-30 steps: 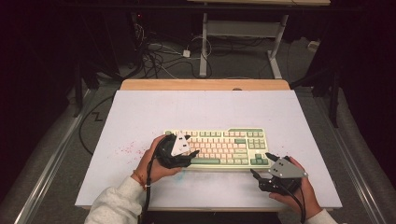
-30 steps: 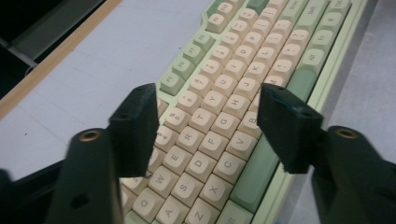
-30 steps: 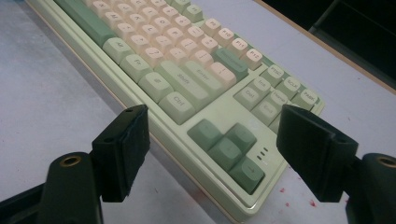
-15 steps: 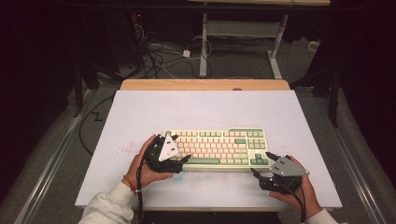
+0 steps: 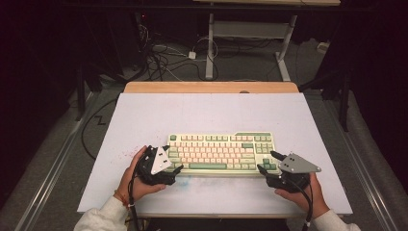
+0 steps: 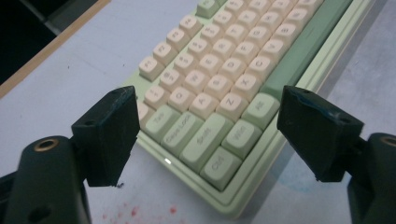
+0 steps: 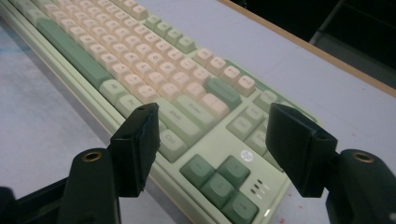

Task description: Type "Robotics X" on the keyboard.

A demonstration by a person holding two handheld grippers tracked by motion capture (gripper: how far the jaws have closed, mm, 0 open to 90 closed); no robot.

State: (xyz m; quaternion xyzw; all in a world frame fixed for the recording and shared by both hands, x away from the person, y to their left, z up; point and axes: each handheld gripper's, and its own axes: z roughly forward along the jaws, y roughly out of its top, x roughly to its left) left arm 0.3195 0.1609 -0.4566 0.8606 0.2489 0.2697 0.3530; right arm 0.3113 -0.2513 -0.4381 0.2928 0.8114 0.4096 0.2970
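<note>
Two hand-held grippers sit at the near corners of a pale green keyboard [image 5: 222, 153] that lies flat on the white table [image 5: 207, 115], a little nearer the front edge than the back and slightly toward the right edge. The left gripper [image 5: 176, 169] is at the keyboard's near left corner, its jaws spread wide and just now opening further; in the left gripper view [image 6: 208, 140] the corner with the Ctrl, Shift and Caps Lock keys lies between the jaws, yet the pads stand clear of it. The right gripper [image 5: 266, 161] is at the near right corner, its jaws just now closing in somewhat; in the right gripper view [image 7: 212, 154] the dark green arrow keys [image 7: 219, 179] sit between them, and the pads are still apart from the keyboard's case, so it grips nothing. A scatter of faint red specks [image 6: 135, 211] marks the table just off the left corner. A wooden strip [image 5: 211, 87] runs along the table's far edge.
</note>
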